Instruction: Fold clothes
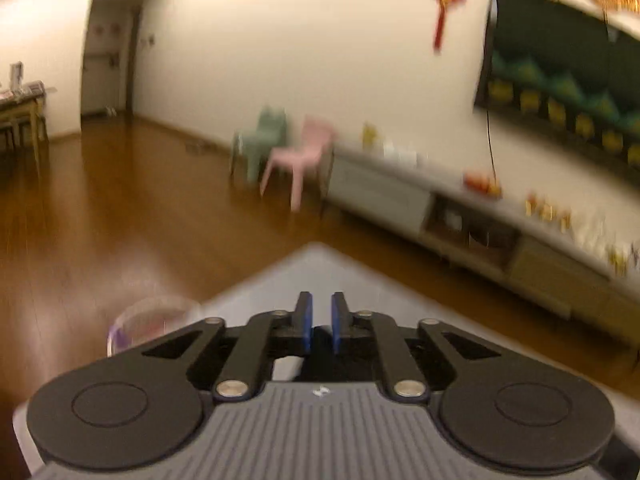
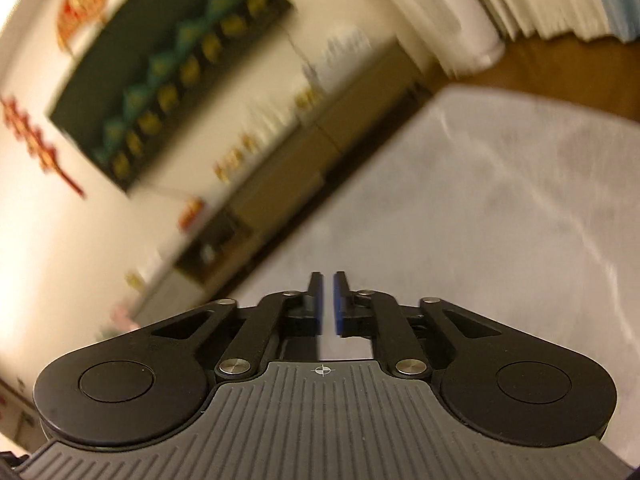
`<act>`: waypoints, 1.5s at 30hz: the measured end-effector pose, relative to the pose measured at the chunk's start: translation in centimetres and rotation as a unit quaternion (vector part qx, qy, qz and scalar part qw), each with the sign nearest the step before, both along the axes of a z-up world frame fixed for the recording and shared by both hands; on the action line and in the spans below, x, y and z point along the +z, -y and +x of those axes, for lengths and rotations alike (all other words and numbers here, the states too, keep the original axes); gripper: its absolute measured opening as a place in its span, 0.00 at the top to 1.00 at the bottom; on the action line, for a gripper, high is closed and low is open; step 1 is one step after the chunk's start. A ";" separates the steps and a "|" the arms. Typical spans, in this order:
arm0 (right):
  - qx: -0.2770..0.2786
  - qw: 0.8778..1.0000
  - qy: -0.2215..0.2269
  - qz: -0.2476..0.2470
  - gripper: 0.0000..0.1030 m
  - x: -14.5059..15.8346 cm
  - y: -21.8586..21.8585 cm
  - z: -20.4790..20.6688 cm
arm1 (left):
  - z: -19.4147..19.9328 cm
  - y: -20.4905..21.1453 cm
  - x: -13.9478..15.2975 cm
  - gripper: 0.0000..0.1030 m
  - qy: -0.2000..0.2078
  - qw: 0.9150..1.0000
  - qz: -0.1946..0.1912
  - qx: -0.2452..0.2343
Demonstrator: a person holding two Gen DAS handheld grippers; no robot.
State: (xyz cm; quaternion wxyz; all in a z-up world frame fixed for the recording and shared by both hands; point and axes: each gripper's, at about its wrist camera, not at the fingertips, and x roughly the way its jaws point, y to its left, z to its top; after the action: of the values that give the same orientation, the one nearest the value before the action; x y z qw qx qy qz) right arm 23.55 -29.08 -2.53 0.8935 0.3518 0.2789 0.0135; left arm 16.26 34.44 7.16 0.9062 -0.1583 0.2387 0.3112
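- Left wrist view: the left gripper [image 1: 321, 320] hangs over a corner of the grey table [image 1: 320, 268], its jaws nearly together with a narrow gap; something dark sits low between them, too unclear to name. A clear plastic tub [image 1: 148, 326] lies to its left.
- Right wrist view: the right gripper [image 2: 328, 304], jaws almost closed on nothing, faces bare tabletop [image 2: 480, 208]. No clothes show ahead, so I cannot judge the step; a garment must be found.
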 end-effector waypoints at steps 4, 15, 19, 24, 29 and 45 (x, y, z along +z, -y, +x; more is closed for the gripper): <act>0.051 0.997 -0.013 -0.063 0.42 -0.6 -3.8 1.0 | -1.8 3.6 -5.6 0.49 -0.008 0.998 -0.029 -0.048; 0.144 0.972 -0.040 -0.182 0.12 -3.9 -12.8 4.0 | -0.9 4.4 -12.0 0.37 -0.013 0.987 -0.084 -0.137; 0.184 0.951 -0.059 -0.243 0.13 -6.2 -15.7 5.2 | -0.9 3.8 -12.2 0.31 0.004 0.982 -0.099 -0.160; 0.232 0.905 -0.030 -0.356 0.79 -7.1 -20.6 4.9 | -0.7 1.1 -11.3 0.29 0.019 0.988 -0.088 -0.123; 0.192 0.882 0.002 -0.431 1.00 -4.9 -21.1 5.0 | -1.9 -2.2 -10.4 0.29 0.038 0.989 -0.113 -0.087; 0.240 0.938 -0.006 -0.251 0.31 -1.3 -19.1 1.0 | -5.5 -4.8 -8.8 0.29 0.016 0.989 -0.135 -0.057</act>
State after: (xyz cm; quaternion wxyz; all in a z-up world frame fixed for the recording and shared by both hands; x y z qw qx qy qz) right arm 24.56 -10.00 -3.83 0.9214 0.0388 0.3543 0.1548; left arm 10.79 39.23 -1.60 0.8965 -0.2700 0.2730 0.2211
